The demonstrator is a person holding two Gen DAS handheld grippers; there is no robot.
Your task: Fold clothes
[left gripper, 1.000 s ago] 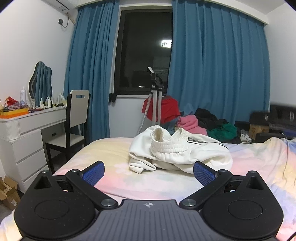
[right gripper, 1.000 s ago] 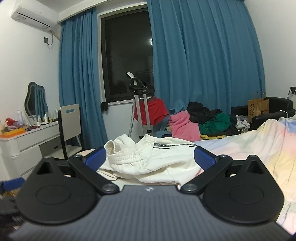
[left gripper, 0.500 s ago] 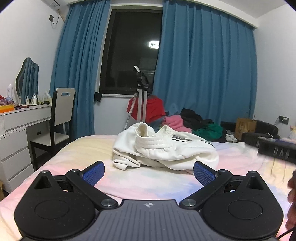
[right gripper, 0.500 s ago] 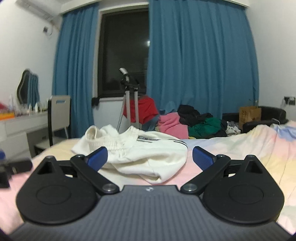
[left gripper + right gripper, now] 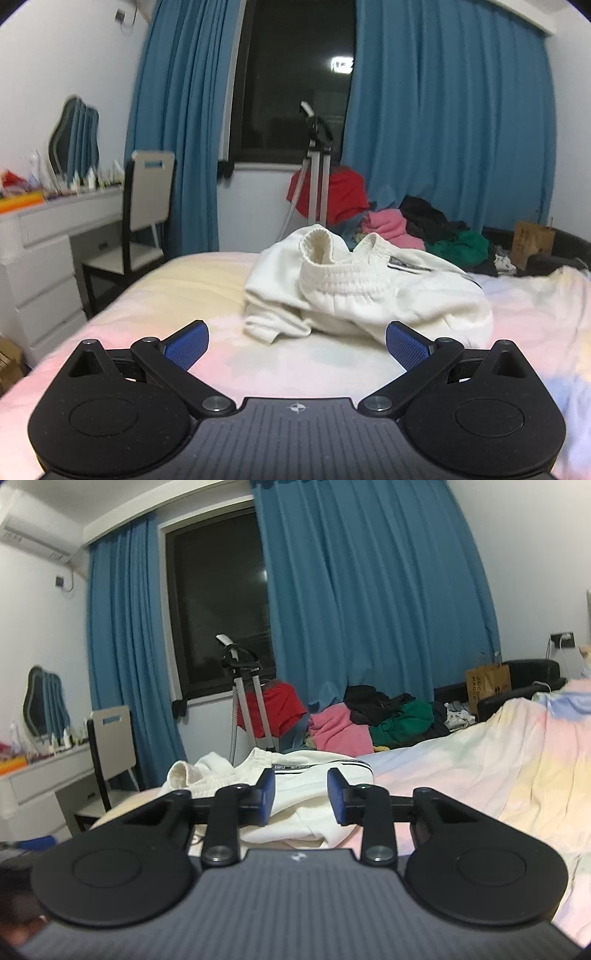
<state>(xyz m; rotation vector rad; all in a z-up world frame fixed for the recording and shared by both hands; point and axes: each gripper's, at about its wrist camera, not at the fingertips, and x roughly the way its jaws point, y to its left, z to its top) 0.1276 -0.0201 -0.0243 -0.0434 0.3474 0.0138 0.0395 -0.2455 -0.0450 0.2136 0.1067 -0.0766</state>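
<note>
Clothes [image 5: 369, 295] heaped on bed [image 5: 184, 295], beyond left gripper [image 5: 297, 345], jaws wide apart. Right gripper [image 5: 301, 794] jaws partly apart, clamping nothing. Chair [image 5: 147, 206] beside bed; pile [image 5: 373, 720] behind.

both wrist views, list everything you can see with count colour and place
garment: 1, cream white, crumpled on the bed
bed: 1, pastel pink and yellow sheet, under the garment
curtains: 2, blue, either side of the dark window
window: 1, dark, back wall
steamer stand: 1, silver, below the window, red cloth on it
clothes pile: 1, pink, black, green, beyond the bed
chair: 1, white with black frame, at the dresser
dresser: 1, white, left wall
mirror: 1, wavy, on the dresser
paper bag: 1, brown, far right
left gripper: fingers wide apart, short of the garment
right gripper: fingers narrowed, gap remains, over the garment
</note>
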